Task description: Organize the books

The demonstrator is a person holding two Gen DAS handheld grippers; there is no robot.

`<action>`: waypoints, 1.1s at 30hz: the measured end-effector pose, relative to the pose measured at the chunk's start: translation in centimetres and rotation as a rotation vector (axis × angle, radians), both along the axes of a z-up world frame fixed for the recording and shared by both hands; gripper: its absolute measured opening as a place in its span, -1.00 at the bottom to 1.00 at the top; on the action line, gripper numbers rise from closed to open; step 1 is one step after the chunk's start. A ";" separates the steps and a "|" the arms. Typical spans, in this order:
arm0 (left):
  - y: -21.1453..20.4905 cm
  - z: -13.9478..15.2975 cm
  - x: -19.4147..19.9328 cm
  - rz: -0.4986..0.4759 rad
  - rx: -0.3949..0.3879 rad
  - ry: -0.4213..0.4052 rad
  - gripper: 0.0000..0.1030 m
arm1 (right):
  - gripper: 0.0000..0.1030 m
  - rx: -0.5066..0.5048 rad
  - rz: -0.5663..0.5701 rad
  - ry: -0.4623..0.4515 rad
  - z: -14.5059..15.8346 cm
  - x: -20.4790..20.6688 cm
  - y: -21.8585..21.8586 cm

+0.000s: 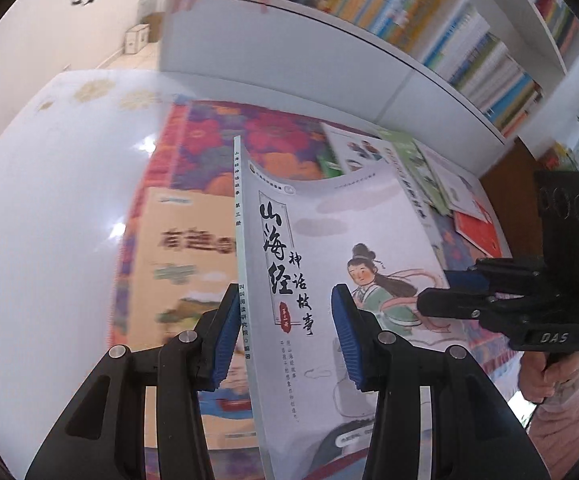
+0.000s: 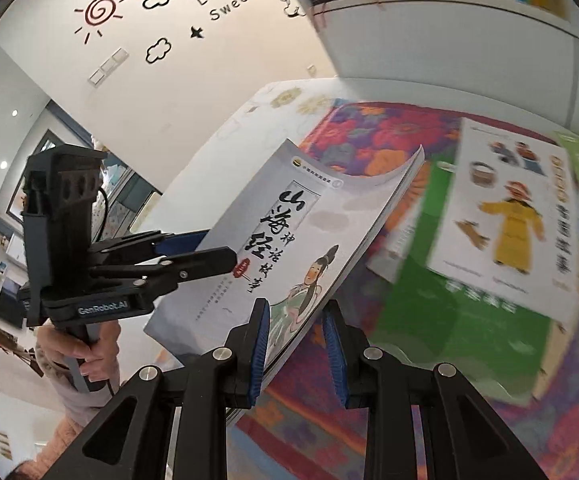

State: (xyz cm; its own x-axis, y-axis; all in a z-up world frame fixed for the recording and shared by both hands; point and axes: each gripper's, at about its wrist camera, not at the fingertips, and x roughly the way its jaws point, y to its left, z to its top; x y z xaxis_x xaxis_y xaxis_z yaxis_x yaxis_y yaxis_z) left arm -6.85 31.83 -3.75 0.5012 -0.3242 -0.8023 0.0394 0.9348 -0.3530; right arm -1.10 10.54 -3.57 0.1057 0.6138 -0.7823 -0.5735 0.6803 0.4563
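A thin grey book [image 1: 329,220] with black brush lettering and a drawn figure in green hangs in the air above the table, held by both grippers. My left gripper [image 1: 285,336] is shut on its spine side, one blue pad behind the spine and one on the cover. The right wrist view shows the same book [image 2: 289,216] with my right gripper [image 2: 295,340] shut on its page edge. There the left gripper [image 2: 217,248] clamps the spine edge from the left. In the left wrist view the right gripper [image 1: 441,292] reaches in from the right.
Below lies a floral cloth [image 2: 369,136] on a white table [image 1: 49,200]. Flat on it are an orange-cream book [image 1: 177,260], a white book with a yellow-robed figure [image 2: 505,216] and a green book [image 2: 449,312]. A full white bookshelf [image 1: 409,8] stands behind.
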 end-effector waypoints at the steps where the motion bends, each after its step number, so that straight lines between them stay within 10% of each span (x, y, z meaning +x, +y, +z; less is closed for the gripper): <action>1: 0.7 -0.4 0.0 0.008 0.001 0.003 -0.19 | -0.47 0.003 0.003 0.008 -0.5 0.2 0.8; 14: 4.6 -5.0 0.6 0.065 0.038 0.050 -0.09 | -0.47 -0.017 -0.015 0.142 -7.7 1.7 5.0; 33: 3.6 -5.5 0.7 0.084 0.227 0.081 -0.06 | -0.47 -0.037 -0.011 0.137 -7.6 0.8 4.9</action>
